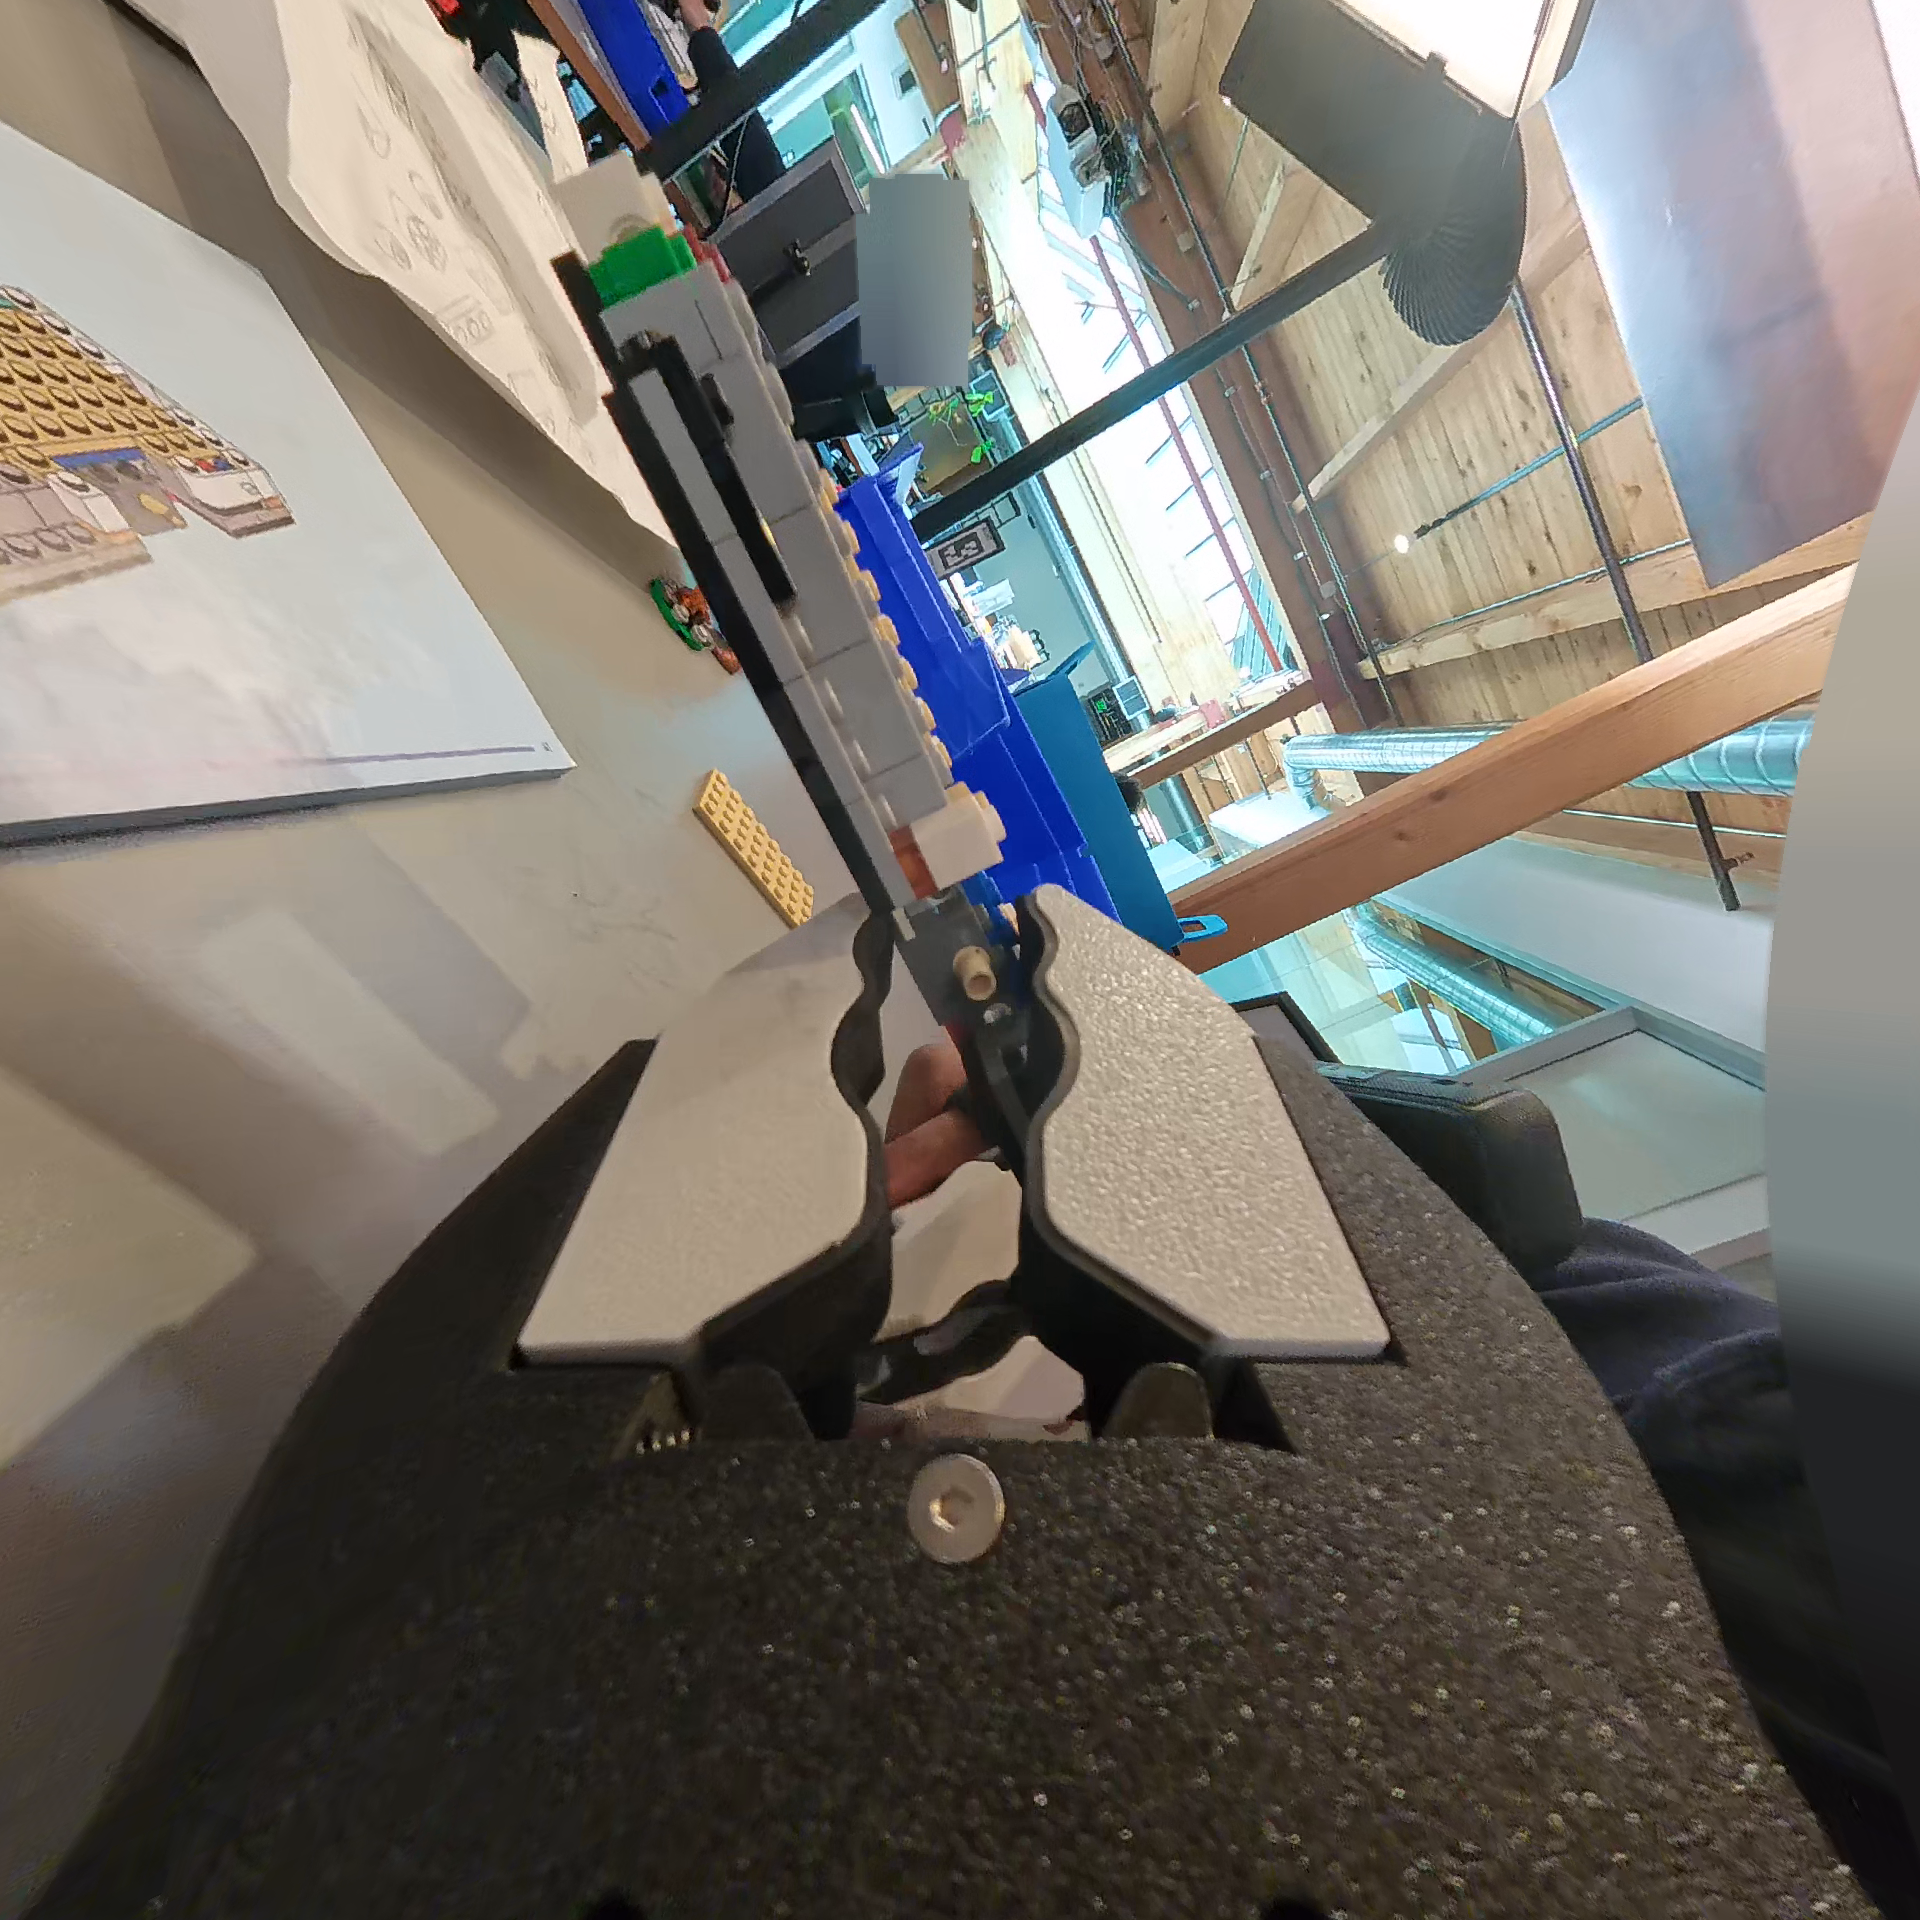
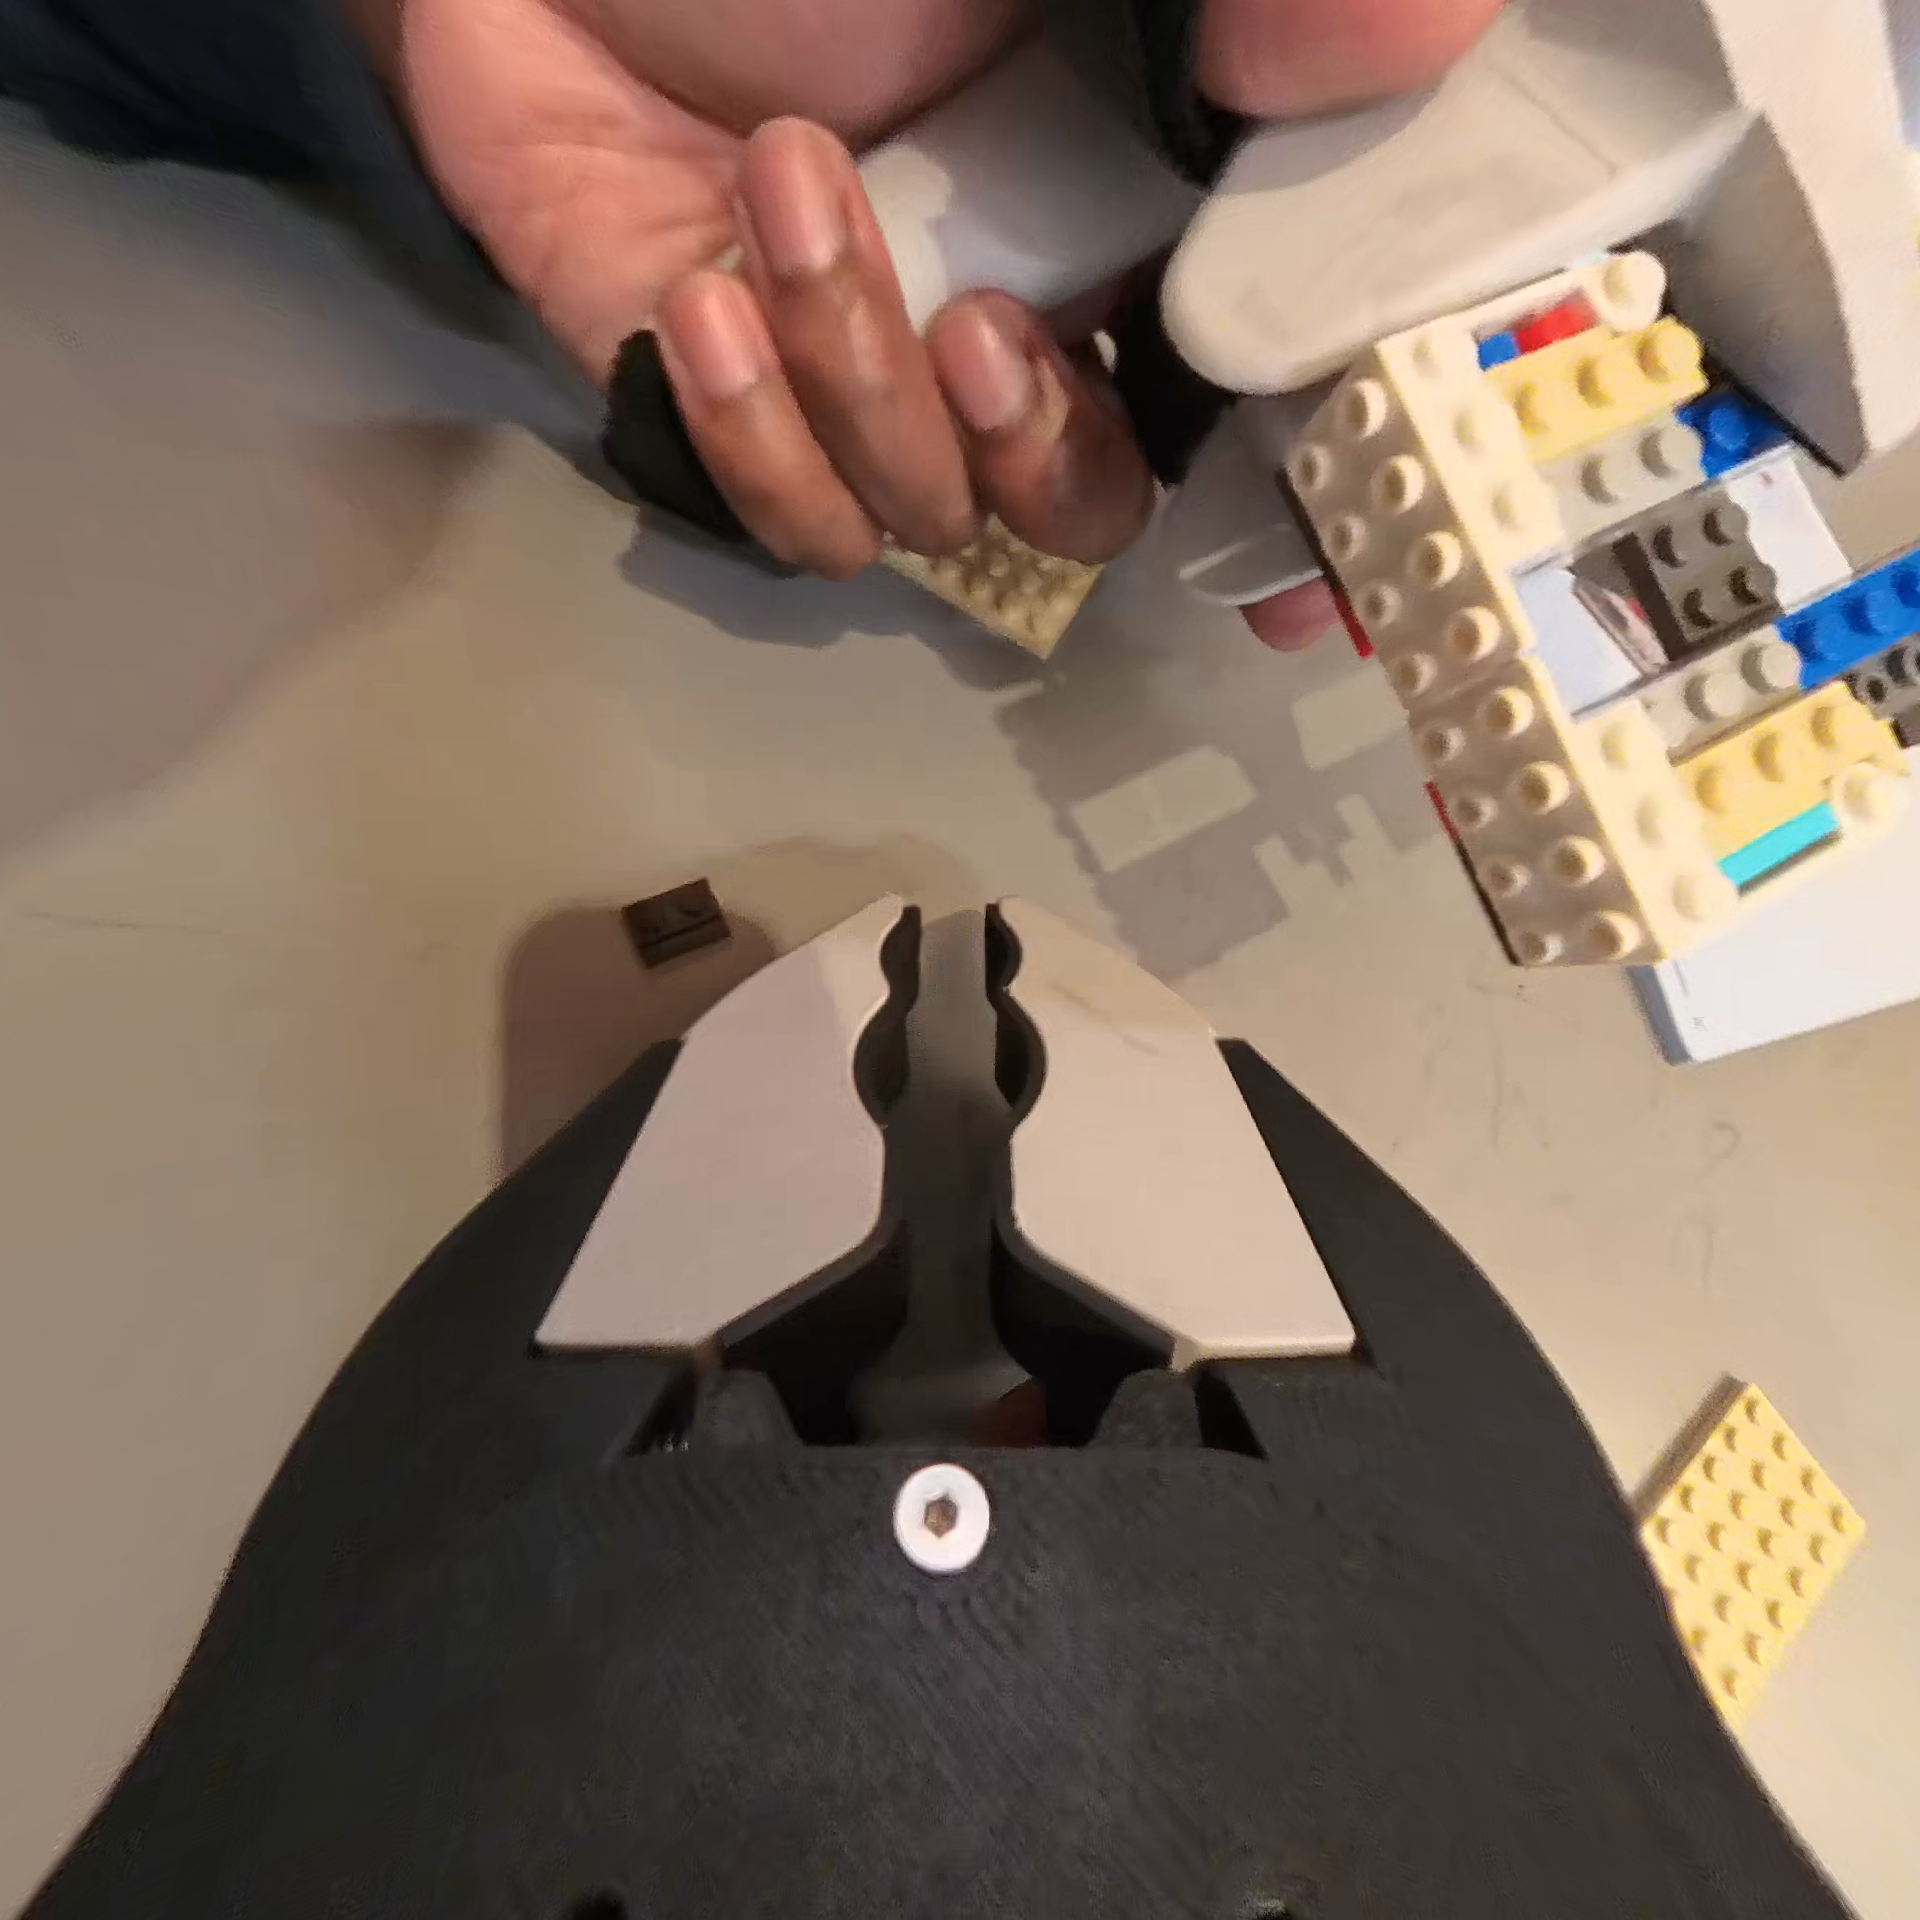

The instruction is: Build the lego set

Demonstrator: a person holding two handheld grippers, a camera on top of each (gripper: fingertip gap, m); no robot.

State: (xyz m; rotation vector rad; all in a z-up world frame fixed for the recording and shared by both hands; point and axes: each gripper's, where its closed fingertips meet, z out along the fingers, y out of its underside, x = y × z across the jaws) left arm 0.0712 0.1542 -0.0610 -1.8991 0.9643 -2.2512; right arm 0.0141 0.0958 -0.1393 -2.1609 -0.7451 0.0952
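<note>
My left gripper (image 1: 961,961) pinched the brick model (image 1: 790,582) by its end (held above the worktop (image 1: 520,935)), while my right gripper (image 2: 951,920), jaws slightly apart and bare, hovered near a dark tile (image 2: 673,920).

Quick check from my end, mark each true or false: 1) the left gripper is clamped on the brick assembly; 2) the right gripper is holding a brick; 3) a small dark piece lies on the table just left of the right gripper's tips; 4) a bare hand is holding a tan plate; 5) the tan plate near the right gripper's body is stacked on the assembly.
1) True: the left gripper has the lower end of the grey and black brick assembly between its fingers.
2) False: the right gripper has a narrow gap with only table showing in it.
3) True: the small dark piece lies there.
4) True: the hand grips a tan plate.
5) False: that square tan plate lies alone on the table.
</note>
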